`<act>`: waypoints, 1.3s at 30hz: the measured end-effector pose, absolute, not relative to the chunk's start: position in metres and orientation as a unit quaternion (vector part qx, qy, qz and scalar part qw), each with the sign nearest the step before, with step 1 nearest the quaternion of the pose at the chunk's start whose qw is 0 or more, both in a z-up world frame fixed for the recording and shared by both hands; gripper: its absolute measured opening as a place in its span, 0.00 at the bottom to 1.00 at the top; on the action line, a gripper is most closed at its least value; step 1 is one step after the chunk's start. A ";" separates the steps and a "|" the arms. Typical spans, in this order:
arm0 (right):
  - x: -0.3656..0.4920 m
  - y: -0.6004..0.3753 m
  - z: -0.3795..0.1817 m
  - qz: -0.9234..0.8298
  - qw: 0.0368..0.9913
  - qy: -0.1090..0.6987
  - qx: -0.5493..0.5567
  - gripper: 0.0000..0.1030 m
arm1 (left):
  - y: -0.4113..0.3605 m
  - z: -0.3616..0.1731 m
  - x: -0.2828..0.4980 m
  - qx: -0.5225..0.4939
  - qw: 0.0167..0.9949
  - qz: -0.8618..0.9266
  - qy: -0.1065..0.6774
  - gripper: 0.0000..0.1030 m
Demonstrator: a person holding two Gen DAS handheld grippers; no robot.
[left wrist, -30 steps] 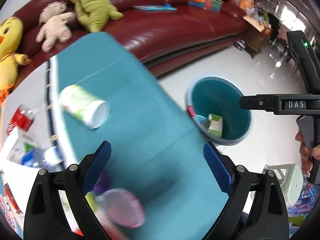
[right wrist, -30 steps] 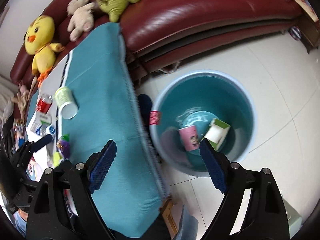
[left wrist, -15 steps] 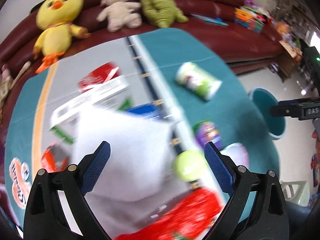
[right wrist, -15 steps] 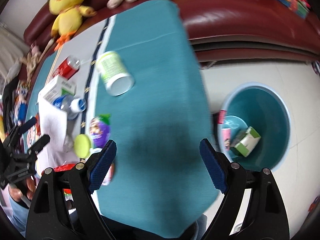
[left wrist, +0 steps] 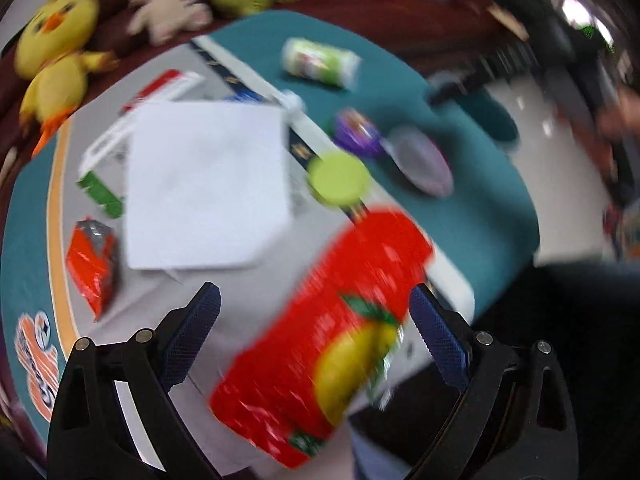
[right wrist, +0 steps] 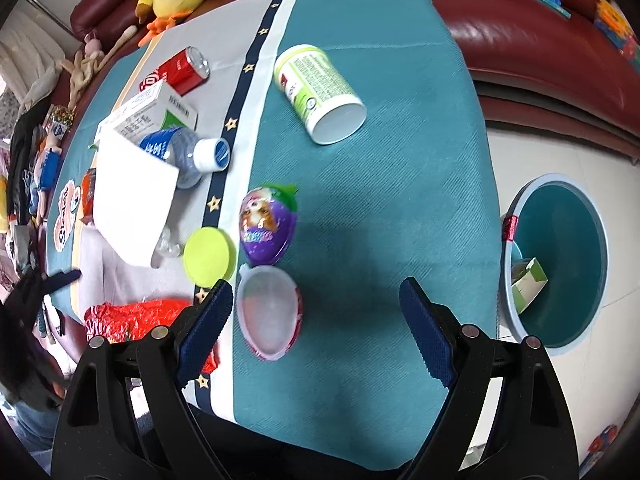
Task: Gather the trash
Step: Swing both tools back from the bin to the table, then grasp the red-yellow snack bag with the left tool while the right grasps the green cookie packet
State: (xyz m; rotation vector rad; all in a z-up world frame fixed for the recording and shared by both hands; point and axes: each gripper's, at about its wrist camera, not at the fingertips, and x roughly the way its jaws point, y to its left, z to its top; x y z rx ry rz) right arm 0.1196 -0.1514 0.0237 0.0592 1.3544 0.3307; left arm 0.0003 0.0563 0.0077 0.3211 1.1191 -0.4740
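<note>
Both tongs spread wide and empty over the littered table!

Left gripper [left wrist: 314, 314], low in its blurred frame, has a red snack bag [left wrist: 324, 336] lying between its open fingers, with a white napkin [left wrist: 206, 186] up at center left. Right gripper [right wrist: 316, 330], bottom center of its view, gapes above a clear egg-shaped shell [right wrist: 269, 316]; just above that sit a purple egg toy [right wrist: 267, 229] and a lime lid [right wrist: 209, 254]. A green cup [right wrist: 320, 92] lies tipped over at upper center, and the teal bin [right wrist: 560, 260] waits on the floor at the right edge.

Teal-clothed table [right wrist: 420, 184] with cup [right wrist: 320, 88], can [right wrist: 176, 72], napkin [right wrist: 128, 208].
</note>
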 end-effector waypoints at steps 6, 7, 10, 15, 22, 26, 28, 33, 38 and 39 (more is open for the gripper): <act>0.098 -0.155 0.016 0.150 0.764 0.626 0.032 0.79 | 0.049 -0.035 -0.016 0.196 0.791 -0.200 0.545 0.92; 0.096 -0.156 0.015 0.149 0.763 0.628 0.033 0.79 | 0.053 -0.040 -0.013 0.184 0.795 -0.191 0.546 0.90; 0.088 -0.158 0.012 0.146 0.762 0.630 0.032 0.79 | 0.069 -0.039 -0.003 0.110 0.804 -0.198 0.550 0.65; 0.080 -0.157 0.010 0.145 0.763 0.630 0.032 0.79 | 0.081 -0.015 0.000 0.062 0.833 -0.193 0.515 0.43; 0.065 -0.123 0.011 0.175 0.758 0.628 0.015 0.79 | 0.115 0.016 -0.005 -0.007 0.862 -0.167 0.479 0.34; 0.058 -0.084 0.008 0.217 0.750 0.625 -0.006 0.79 | 0.138 0.019 -0.006 -0.065 0.862 -0.167 0.475 0.34; 0.057 -0.065 0.006 0.239 0.744 0.624 -0.011 0.79 | 0.144 0.011 -0.006 -0.073 0.858 -0.169 0.479 0.34; 0.055 -0.032 -0.004 0.263 0.732 0.628 -0.027 0.79 | 0.163 -0.008 -0.013 -0.094 0.851 -0.149 0.494 0.53; 0.054 -0.019 -0.010 0.264 0.727 0.632 -0.042 0.79 | 0.176 -0.003 -0.023 -0.092 0.863 -0.137 0.477 0.61; 0.052 -0.016 -0.010 0.266 0.727 0.632 -0.043 0.79 | 0.177 -0.003 -0.022 -0.090 0.866 -0.130 0.475 0.59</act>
